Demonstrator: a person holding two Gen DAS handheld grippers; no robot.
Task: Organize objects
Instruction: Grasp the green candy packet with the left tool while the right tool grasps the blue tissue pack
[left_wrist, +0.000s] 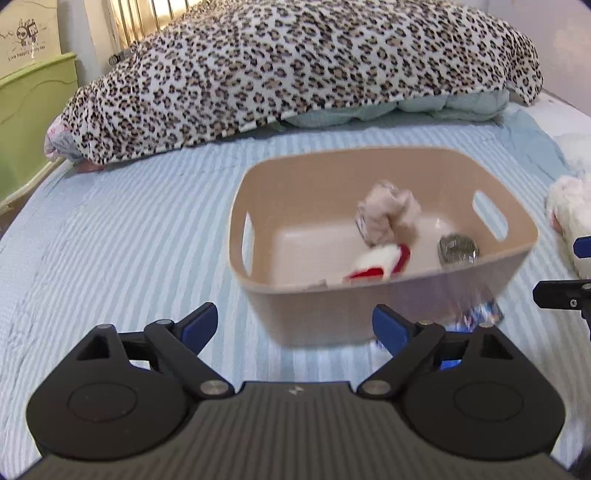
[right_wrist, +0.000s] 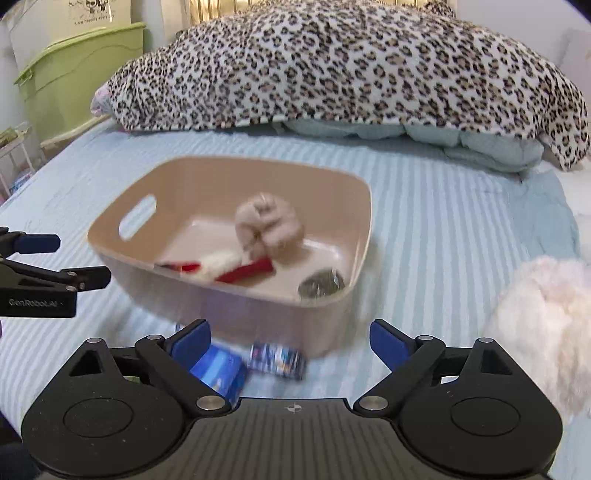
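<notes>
Striped pale-blue bedding (left_wrist: 122, 229) spreads under everything you see from the left wrist, with a leopard-print plush blanket (left_wrist: 295, 70) heaped along the far side over a pale green quilt (left_wrist: 443, 105) and a green plastic storage box (left_wrist: 33, 110) at far left. Your left gripper (left_wrist: 295, 326) has its blue-padded fingers spread wide and holds nothing; it sits near the front wall of the beige plastic basket with cut-out handles (left_wrist: 332, 314). Inside the basket lie a balled beige cloth (left_wrist: 388, 214), a red-and-white fuzzy item (left_wrist: 373, 262) and a small round metallic object (left_wrist: 458, 249), all blurred. A fluffy white plush toy (left_wrist: 570, 218) lies at the right edge, beside the tip of your right gripper (left_wrist: 565, 273). From the right wrist, your right gripper (right_wrist: 290, 341) is likewise wide open and empty, just near of the basket (right_wrist: 258, 314). Two small blue printed packets (right_wrist: 255, 363) lie on the bedding (right_wrist: 443, 221) between its fingers and the basket's near wall. The cloth (right_wrist: 269, 225), red-and-white item (right_wrist: 221, 267) and metallic object (right_wrist: 321, 284) sit inside; the plush toy (right_wrist: 535, 314) is at right, your left gripper (right_wrist: 55, 258) at left.
</notes>
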